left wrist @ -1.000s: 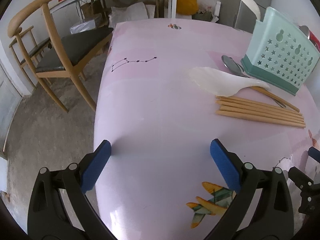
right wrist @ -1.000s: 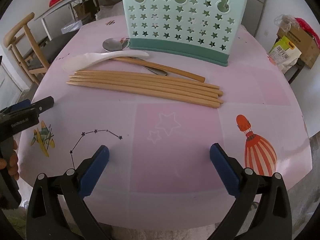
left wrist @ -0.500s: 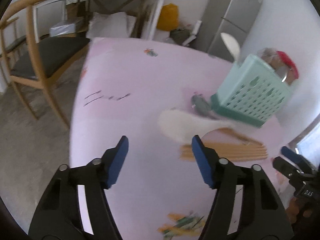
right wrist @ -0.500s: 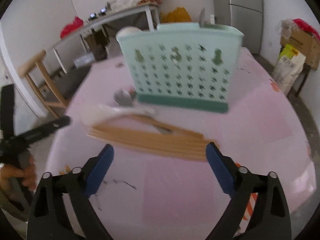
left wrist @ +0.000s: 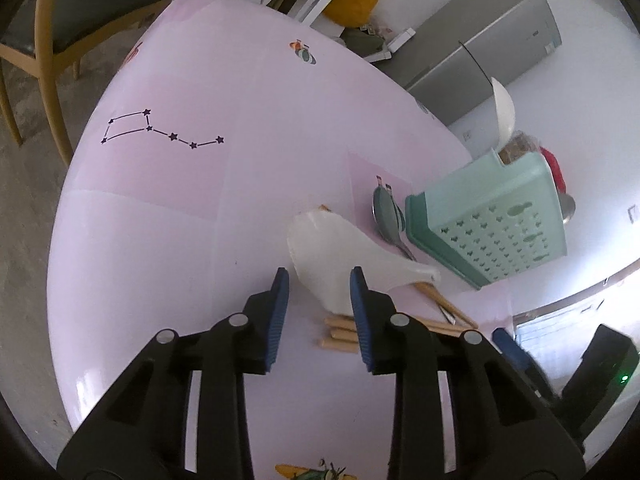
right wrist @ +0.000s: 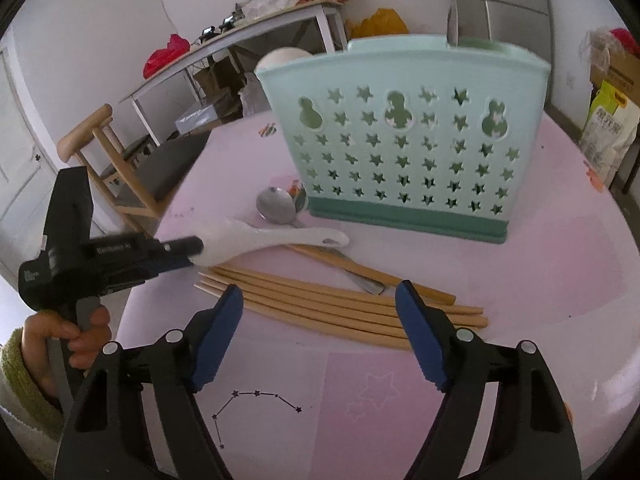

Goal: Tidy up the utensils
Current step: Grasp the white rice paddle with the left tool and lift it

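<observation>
A white rice paddle (left wrist: 332,248) lies on the pink table (left wrist: 180,220), its handle resting across several wooden chopsticks (right wrist: 340,312). My left gripper (left wrist: 318,280) hovers at the paddle's head with its jaws closing. The head's near edge sits between them, and no pad visibly presses on it. From the right wrist view its fingers (right wrist: 180,248) reach the paddle (right wrist: 260,238). My right gripper (right wrist: 320,292) hangs over the chopsticks, still wide, jaws closing, touching nothing. A metal spoon (right wrist: 276,204) lies beside the mint star-pierced holder (right wrist: 400,140), which has a white spoon (left wrist: 504,112) standing in it.
A wooden chair (right wrist: 104,152) stands off the table's left edge, with a white side table (right wrist: 240,40) behind it. A grey fridge (left wrist: 480,40) and bags (right wrist: 608,132) sit beyond the far side. A person's hand (right wrist: 80,332) grips the left tool.
The left gripper swung toward the paddle and its jaws narrowed a lot. The right gripper lifted and tipped toward the holder and chopsticks, and its jaws narrowed a little.
</observation>
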Tool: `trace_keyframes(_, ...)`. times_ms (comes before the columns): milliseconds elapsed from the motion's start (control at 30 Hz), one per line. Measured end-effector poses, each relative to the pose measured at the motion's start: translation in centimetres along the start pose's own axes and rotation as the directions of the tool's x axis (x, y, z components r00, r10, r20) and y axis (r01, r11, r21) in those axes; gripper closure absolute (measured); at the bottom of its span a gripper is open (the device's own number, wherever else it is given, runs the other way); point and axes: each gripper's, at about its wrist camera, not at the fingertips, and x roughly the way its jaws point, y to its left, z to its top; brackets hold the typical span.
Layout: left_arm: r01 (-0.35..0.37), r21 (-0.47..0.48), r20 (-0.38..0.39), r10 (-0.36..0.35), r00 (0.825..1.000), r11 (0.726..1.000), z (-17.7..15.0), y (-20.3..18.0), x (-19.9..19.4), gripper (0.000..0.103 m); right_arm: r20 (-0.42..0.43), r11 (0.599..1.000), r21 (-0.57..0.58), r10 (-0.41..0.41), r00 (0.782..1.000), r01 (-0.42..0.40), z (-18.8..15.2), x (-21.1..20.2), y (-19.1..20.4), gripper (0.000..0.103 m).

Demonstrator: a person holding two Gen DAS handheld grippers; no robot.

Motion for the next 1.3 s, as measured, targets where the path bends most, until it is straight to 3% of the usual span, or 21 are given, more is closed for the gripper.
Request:
trace_keyframes(133, -0.003, -0.023, 0.000, 0.003, 1.000, 1.000, 0.3, 0.0, 0.5, 0.081, 0.005, 1.000, -0.003, 0.001, 1.000, -0.001, 0.0, 0.4, -0.3, 0.035)
trace_keyframes(267, -0.045, -0.028, 0.013, 0.045, 0.999, 0.999, 0.4, -0.1, 0.8, 0.095, 0.016, 1.000, -0.001, 0.011, 1.000, -0.011, 0.3, 0.3, -0.9, 0.044)
trace_keyframes(467, -0.042, -0.045, 0.038, 0.043, 0.998, 0.998, 0.3, 0.0, 0.7, 0.097, 0.041, 1.000, -0.024, 0.005, 0.999, -0.004, 0.7, -0.4, -1.4, 0.053)
trace_keyframes(633, 0.013, -0.063, 0.099, -0.007, 0.995, 0.998, 0.1, -0.1, -1.3, 0.100, 0.089, 0.997, -0.071, 0.020, 0.996, -0.014, 1.3, -1.3, -1.1, 0.061)
trace_keyframes(833, -0.010, -0.042, 0.257, 0.021, 0.966, 0.999, 0.1, -0.8, -5.6, 0.103, 0.130, 0.982, -0.180, 0.072, 0.989, -0.048, 2.4, -2.2, 1.2, 0.072)
trace_keyframes(1000, -0.105, -0.042, 0.383, 0.113, 0.917, 0.994, 0.2, -0.5, -9.1, 0.103, 0.096, 0.947, -0.314, 0.105, 0.990, -0.070, 4.0, -0.4, 4.2, 0.084)
trace_keyframes(1100, -0.103, -0.076, 0.412, 0.126, 0.902, 0.992, 0.0, 0.5, -10.3, 0.103, 0.057, 0.928, -0.370, 0.063, 0.996, -0.038, 5.0, 2.1, 5.6, 0.089)
trace_keyframes(1300, -0.126, -0.094, 0.423, 0.154, 0.893, 0.988, -0.2, 1.6, -10.6, 0.103, -0.014, 0.879, -0.476, -0.052, 0.999, 0.039, 5.5, 7.0, 7.7, 0.096)
